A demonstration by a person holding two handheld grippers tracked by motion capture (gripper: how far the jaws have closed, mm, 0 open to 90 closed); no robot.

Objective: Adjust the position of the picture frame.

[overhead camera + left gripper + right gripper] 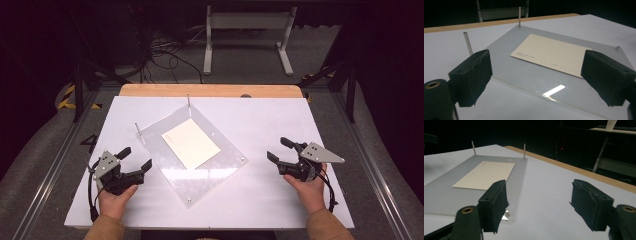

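Cream card (191, 143) lies flat at the middle of the clear acrylic plate (200, 182), and that plate sits turned like a diamond on the white table top (260, 112). Two thin metal posts stand upright at the plate's far corners, one post (189, 101) at the back tip and the other post (136, 129) at the left corner, while short studs mark the near and right corners. On the person's left, the left gripper (136, 158) rests on the table just beside the plate's left edge, jaws spread wide with nothing between them; in the left gripper view its two black pads (471, 75) frame the card from either side without touching it. Over on the right, the right gripper (279, 149) is held by the right hand (308, 186), well apart from the plate, jaws released and empty. In the right gripper view the plate's near corner stud (508, 213) sits just beside the left pad, and bare table shows between the pads.
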